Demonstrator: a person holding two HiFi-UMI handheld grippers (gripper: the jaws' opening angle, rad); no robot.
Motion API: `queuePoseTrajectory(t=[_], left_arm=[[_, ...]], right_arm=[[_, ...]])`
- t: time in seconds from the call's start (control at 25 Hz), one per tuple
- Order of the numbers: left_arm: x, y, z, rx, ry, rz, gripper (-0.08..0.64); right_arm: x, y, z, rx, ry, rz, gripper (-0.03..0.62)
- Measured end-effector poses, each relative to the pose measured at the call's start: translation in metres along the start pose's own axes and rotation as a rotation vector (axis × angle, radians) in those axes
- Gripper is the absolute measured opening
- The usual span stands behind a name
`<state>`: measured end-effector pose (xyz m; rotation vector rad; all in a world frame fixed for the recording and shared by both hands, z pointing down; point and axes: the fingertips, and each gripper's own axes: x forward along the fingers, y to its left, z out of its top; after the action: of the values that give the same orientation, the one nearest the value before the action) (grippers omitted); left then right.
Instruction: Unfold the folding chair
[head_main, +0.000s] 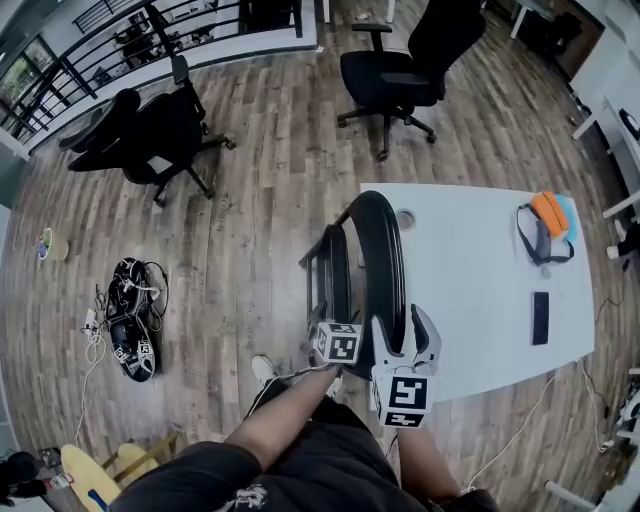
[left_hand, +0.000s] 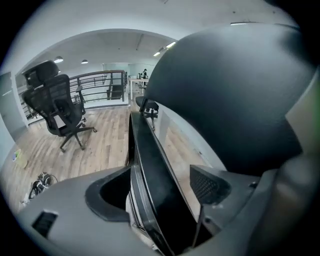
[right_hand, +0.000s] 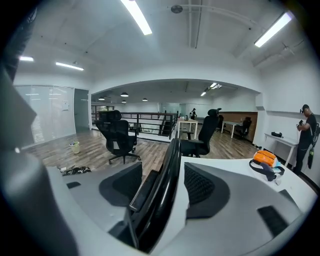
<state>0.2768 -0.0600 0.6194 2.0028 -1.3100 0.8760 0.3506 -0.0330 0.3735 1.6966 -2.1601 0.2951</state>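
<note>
The folded black chair (head_main: 368, 262) stands upright against the left edge of the white table (head_main: 470, 300). Its curved backrest (head_main: 385, 250) is the panel nearer the table and its seat panel (head_main: 335, 272) is on the left. My left gripper (head_main: 345, 338) is at the chair's near end, and in the left gripper view its jaws (left_hand: 157, 192) are open astride the thin seat panel (left_hand: 150, 170). My right gripper (head_main: 403, 338) sits beside it. In the right gripper view its open jaws (right_hand: 162, 192) straddle the backrest's rim (right_hand: 167, 185), with gaps at both pads.
On the table lie an orange and blue object with a dark strap (head_main: 545, 225) and a black phone (head_main: 540, 317). Two black office chairs (head_main: 150, 135) (head_main: 410, 62) stand on the wood floor beyond. A tangle of cables (head_main: 130, 318) lies at left. A railing (head_main: 150, 40) runs along the back.
</note>
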Motion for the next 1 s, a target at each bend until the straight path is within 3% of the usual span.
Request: queuePoseTrajectory(t=[0.2,0.4,0.6,0.72,1.0], left_arm=[[0.020,0.006,-0.016,-0.012,0.052,0.023,0.356],[0.028,0.004,-0.023,-0.062,0.077,-0.008,0.349],[0.033,-0.005,-0.025,-0.072,0.087,-0.038,0.222],[0.032,-0.007,-0.027,-0.104,0.085,-0.054,0.189],[0.029,-0.005,-0.027,-0.110,0.097,-0.106,0.176]], right_arm=[[0.009,0.006,-0.016,-0.010,0.060,0.006,0.249],[0.015,0.002,-0.031,-0.002,0.108,-0.036,0.249],[0.023,0.008,-0.070,0.063,0.258,0.019,0.243],[0.023,0.015,-0.077,0.127,0.254,0.046,0.140],[0.022,0.014,-0.078,0.163,0.256,0.023,0.107]])
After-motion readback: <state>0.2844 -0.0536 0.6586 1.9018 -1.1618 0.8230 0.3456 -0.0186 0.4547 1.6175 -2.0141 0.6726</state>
